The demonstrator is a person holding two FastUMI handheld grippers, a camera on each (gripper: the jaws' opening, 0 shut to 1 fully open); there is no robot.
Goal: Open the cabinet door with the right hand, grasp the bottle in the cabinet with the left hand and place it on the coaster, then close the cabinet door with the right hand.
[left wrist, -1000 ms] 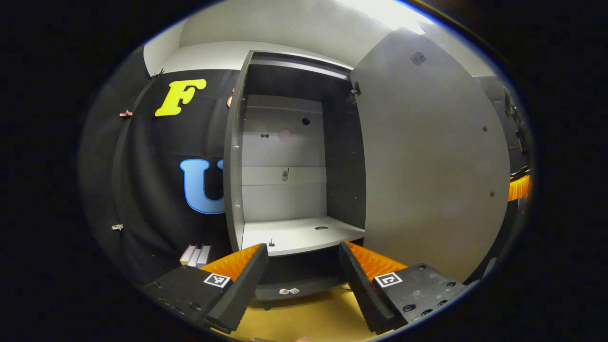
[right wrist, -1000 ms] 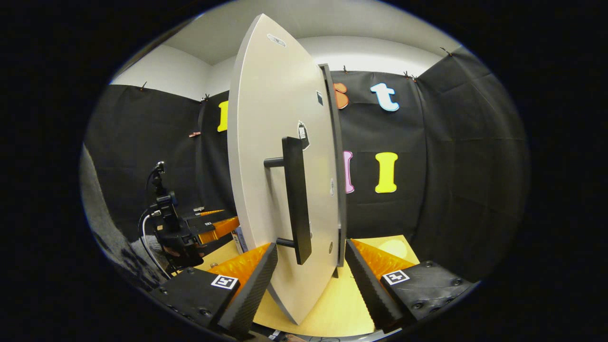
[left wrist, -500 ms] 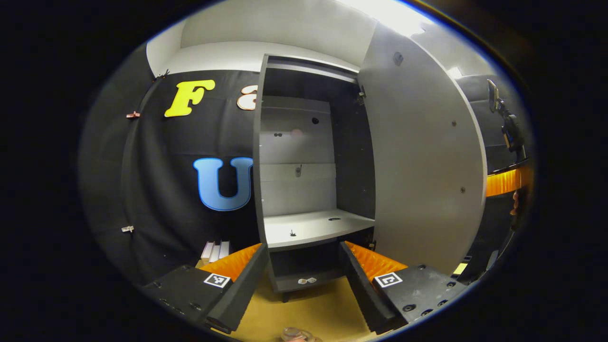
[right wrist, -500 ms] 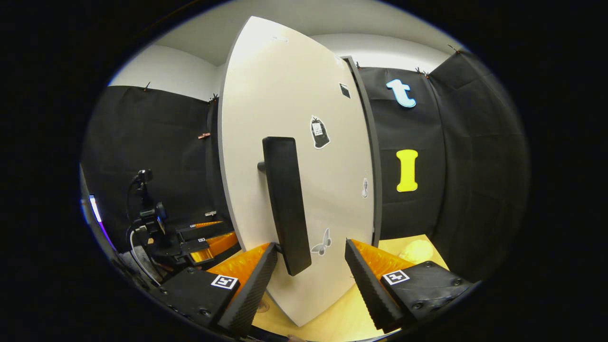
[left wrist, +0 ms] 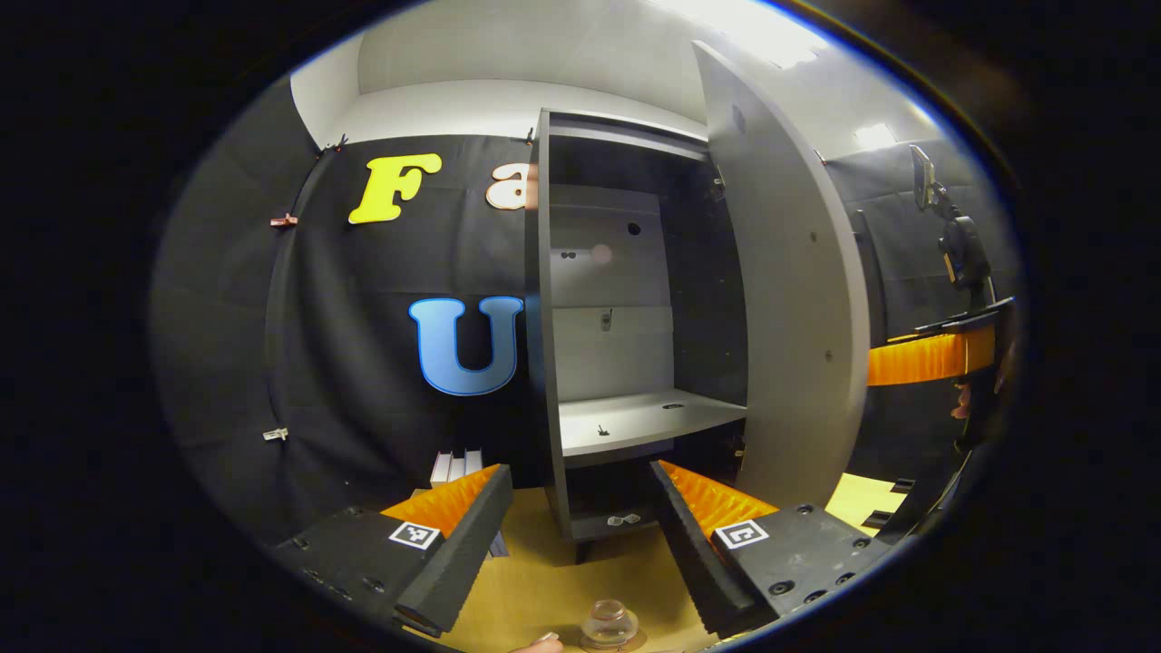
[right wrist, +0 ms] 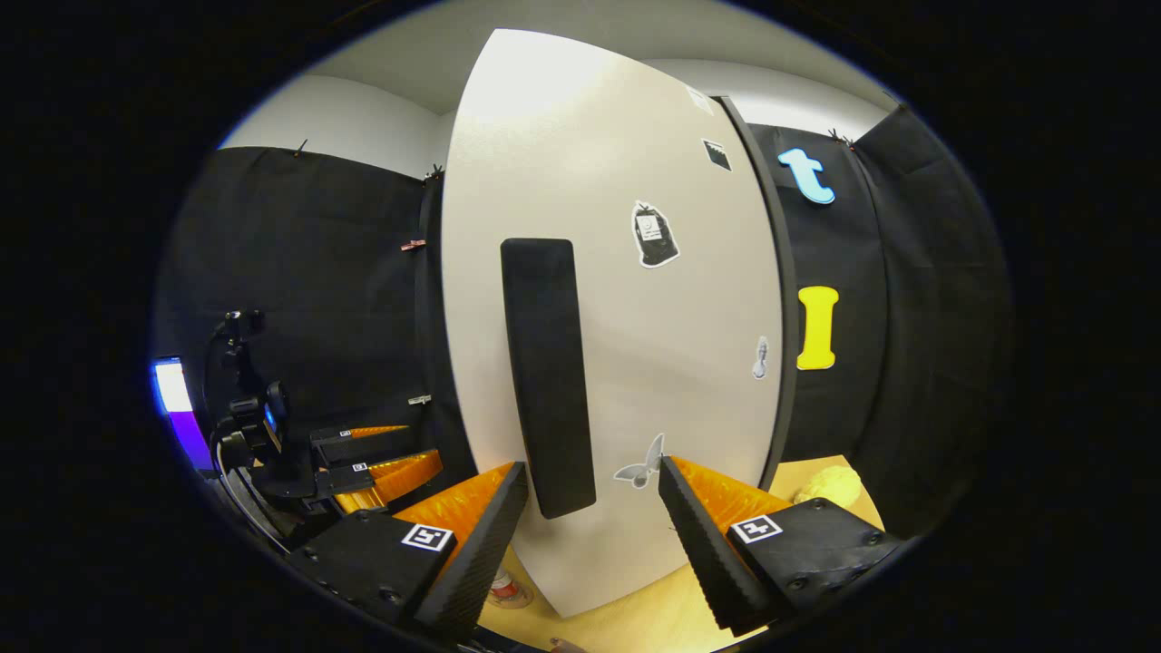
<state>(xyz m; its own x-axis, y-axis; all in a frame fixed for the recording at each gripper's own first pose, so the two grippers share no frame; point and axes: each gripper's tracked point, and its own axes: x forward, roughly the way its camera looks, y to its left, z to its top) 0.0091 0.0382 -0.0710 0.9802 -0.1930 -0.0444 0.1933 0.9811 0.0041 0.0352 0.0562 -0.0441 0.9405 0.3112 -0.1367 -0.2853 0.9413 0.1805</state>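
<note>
The grey cabinet (left wrist: 635,422) stands with its inside shelf bare. Its door (left wrist: 789,299) hangs partly open on the right. A clear bottle (left wrist: 608,621) stands on the yellow table just below my left gripper (left wrist: 577,472), which is open and holds nothing. In the right gripper view the door's pale front (right wrist: 671,345) faces me with its black handle (right wrist: 549,372). My right gripper (right wrist: 592,467) is open, and the handle's lower end sits between its fingers without being pinched. The bottle (right wrist: 506,588) rests on a round coaster (right wrist: 519,602) under the left finger.
White blocks (left wrist: 455,467) lie against the wall left of the cabinet. A yellow soft object (right wrist: 830,485) sits on the table (right wrist: 653,617) right of the door. A camera stand (right wrist: 245,408) and the left gripper (right wrist: 372,453) are at the left.
The door has swung toward the cabinet, its front now facing the right gripper. The left gripper has drawn back and to the left, bringing the bottle into view below it.
</note>
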